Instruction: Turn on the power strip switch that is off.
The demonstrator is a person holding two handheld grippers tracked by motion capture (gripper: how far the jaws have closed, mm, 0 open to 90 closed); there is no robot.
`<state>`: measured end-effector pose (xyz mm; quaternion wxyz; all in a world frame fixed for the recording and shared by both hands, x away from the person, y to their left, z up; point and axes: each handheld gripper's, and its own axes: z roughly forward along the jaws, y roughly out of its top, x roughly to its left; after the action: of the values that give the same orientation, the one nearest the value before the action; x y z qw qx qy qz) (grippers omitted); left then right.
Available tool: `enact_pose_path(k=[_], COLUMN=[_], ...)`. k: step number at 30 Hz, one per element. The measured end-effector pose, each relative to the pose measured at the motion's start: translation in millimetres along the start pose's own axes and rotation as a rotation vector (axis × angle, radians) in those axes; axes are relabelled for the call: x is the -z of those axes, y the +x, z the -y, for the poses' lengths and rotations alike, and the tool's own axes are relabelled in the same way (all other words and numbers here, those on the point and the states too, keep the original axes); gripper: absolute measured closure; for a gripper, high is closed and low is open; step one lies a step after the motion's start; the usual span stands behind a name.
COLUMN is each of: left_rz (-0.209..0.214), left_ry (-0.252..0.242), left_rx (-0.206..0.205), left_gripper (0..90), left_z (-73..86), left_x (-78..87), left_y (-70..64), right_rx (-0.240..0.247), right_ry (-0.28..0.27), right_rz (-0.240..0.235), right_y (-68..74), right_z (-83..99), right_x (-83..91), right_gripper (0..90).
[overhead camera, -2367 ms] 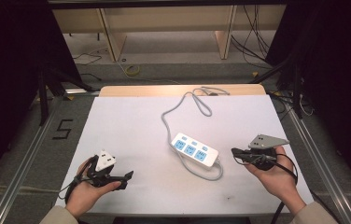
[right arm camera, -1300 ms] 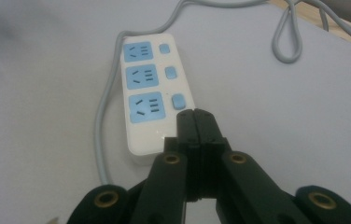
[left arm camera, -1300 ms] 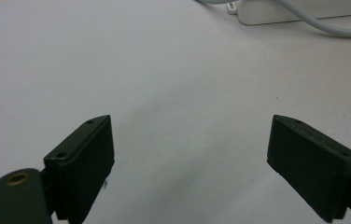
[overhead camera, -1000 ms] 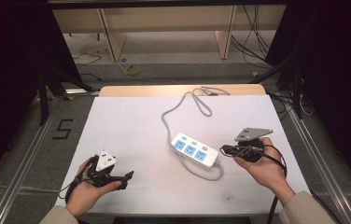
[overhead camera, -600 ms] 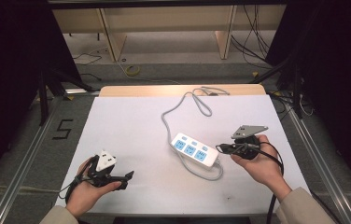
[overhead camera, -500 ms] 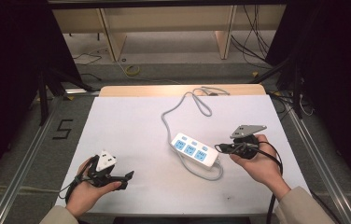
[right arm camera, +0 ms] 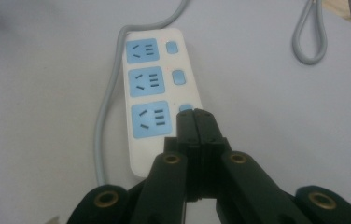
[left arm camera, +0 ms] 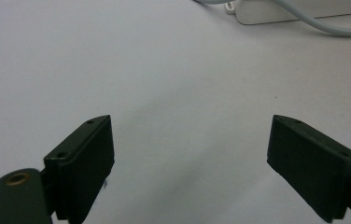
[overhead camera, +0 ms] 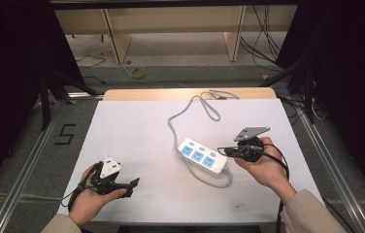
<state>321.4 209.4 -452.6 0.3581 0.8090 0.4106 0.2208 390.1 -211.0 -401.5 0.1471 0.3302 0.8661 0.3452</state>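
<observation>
Nearest the person, the left gripper (overhead camera: 131, 183) lies low over the white bench (overhead camera: 137, 131) at its front left corner, held in the left hand (overhead camera: 91, 199); in the left gripper view its jaws stand wide apart with bare bench surface between them. Farther in and to the right, the right gripper (right arm camera: 196, 114), held in the right hand (overhead camera: 263, 167), has its jaws pressed together with nothing between them; in the right gripper view their tips sit at the nearest blue switch (right arm camera: 186, 108) of the power strip (right arm camera: 155, 93), though contact cannot be confirmed. The power strip lies flat near the middle of the bench, three blue sockets facing up. Its grey cord (overhead camera: 183, 109) curves around the strip's near side and runs away to a loop near the bench's far edge.
</observation>
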Motion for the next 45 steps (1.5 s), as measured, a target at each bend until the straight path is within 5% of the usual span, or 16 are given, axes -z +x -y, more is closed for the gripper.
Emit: enact_pose_path(k=[45], left_rz=[0.001], left_ry=[-0.001], left_rx=[-0.003], left_gripper=[14.5], left_z=[-0.4], left_x=[0.0], left_y=[-0.1], right_rx=[-0.006], right_ry=[0.077], right_rz=[-0.018], right_y=[-3.6], right_z=[-19.9], right_x=[-16.0], right_gripper=[90.0])
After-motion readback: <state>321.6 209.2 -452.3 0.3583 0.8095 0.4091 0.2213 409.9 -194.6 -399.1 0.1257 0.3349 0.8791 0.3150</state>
